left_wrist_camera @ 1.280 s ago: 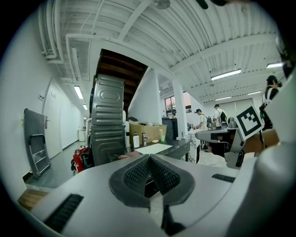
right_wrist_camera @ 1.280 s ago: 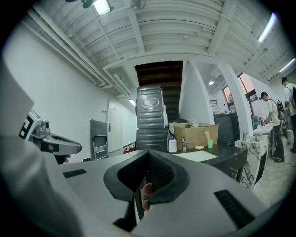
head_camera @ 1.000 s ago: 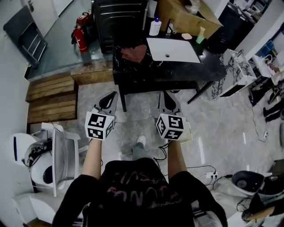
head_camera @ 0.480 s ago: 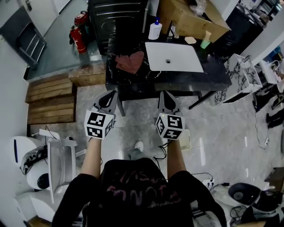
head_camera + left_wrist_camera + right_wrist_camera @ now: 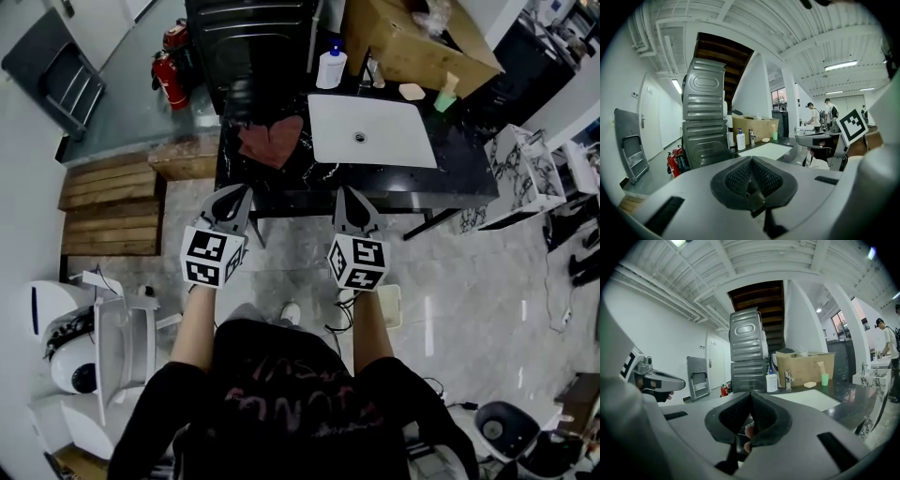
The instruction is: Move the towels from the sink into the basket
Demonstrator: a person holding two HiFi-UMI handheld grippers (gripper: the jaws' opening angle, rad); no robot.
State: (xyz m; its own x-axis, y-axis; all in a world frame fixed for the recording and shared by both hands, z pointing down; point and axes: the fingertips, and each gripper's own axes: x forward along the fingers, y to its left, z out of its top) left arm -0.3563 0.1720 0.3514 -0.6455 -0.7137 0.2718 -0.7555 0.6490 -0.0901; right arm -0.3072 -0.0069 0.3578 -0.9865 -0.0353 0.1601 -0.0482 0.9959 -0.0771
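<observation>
Head view: the person stands facing a black counter [image 5: 469,178], holding the left gripper [image 5: 234,199] and the right gripper [image 5: 345,199] side by side just short of its near edge, both pointing toward it. A white sink [image 5: 394,141] is set into the counter, and its basin shows bare. One reddish-brown towel [image 5: 272,141] lies crumpled on the counter top just to the left of the sink, outside the basin. A soap bottle [image 5: 331,66], a green cup [image 5: 445,94] and a cardboard box [image 5: 412,47] sit along the far side. A stack of grey metal machines [image 5: 248,37] rises behind the towel, with a fire extinguisher [image 5: 169,70] on the floor to its left. Left gripper view: the jaws are pressed together at their tips with nothing between them. The sink and soap bottle appear beyond them, while the towel is hidden behind the gripper body. Right gripper view: the jaws likewise meet at their tips and grasp nothing. A tap [image 5: 788,378] stands behind the sink, beside the soap bottle, and the left gripper shows at the left edge.
</observation>
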